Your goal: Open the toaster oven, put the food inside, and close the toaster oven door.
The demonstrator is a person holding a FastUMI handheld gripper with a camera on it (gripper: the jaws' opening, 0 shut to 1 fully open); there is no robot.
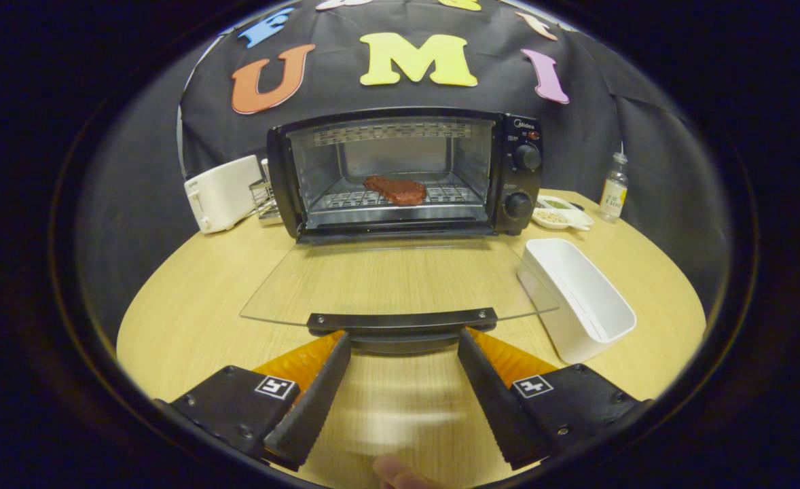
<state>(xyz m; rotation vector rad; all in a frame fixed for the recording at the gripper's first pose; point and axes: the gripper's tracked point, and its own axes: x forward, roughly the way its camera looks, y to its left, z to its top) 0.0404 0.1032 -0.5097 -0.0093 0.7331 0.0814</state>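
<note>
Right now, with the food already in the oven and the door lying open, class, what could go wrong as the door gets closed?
1. The gripper is open, its fingers at the ends of the door handle; pushing off-centre, they might slip off it.
2. The glass door lies flat beside the white tray; a skewed lift could knock it.
3. The meat sits on the rack toward the front and may shift if the door slams.

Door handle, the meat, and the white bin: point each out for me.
door handle [402,320], gripper view, middle of the black bar.
meat [396,190], gripper view, centre of the piece.
white bin [563,343], gripper view, near outer wall.
</note>
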